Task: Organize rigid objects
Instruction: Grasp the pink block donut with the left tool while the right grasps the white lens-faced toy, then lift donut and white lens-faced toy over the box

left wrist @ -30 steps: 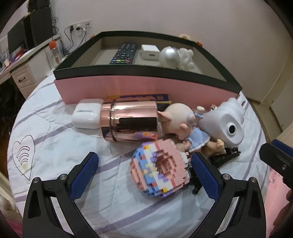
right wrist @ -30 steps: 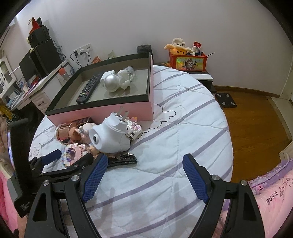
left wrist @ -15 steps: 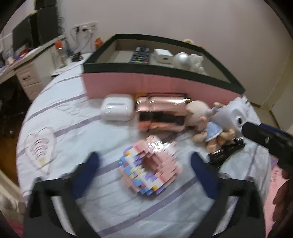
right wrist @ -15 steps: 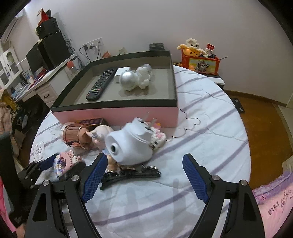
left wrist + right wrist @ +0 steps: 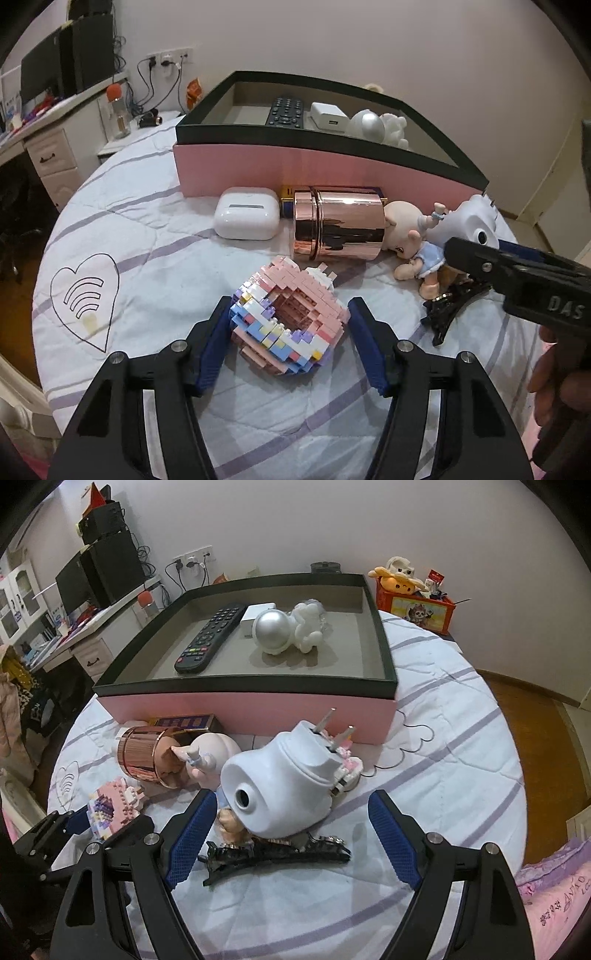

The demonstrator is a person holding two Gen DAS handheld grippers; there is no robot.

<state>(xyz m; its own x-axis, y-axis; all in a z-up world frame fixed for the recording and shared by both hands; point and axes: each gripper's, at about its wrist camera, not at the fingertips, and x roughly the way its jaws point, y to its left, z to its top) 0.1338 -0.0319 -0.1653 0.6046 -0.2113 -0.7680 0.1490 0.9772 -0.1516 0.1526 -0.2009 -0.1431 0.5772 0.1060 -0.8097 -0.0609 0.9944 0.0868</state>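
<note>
Here, on a quilted, purple-striped bedspread point(image 5: 155, 236), loose items wait in a row against the pink wall of a black-rimmed storage box point(image 5: 325, 173), seemingly staged for sorting into it: from left, a smooth white earbud case point(image 5: 246, 218), a mirror-bright rose-gold canister point(image 5: 338, 229) lying on its side, a matte vinyl doll point(image 5: 413, 243) and a rounded white plug-in adapter point(image 5: 280, 779) with two metal prongs, a toothed black hair clip point(image 5: 273, 853) just before it. The left gripper point(image 5: 288, 332) straddles a knobbly pastel brick-built donut point(image 5: 288, 314), its blue pads close on either side, contact unclear. The right gripper point(image 5: 291, 834) hangs wide open and empty around the adapter and clip. A remote point(image 5: 210, 638) and glossy astronaut figure point(image 5: 288, 631) already lie in the box
</note>
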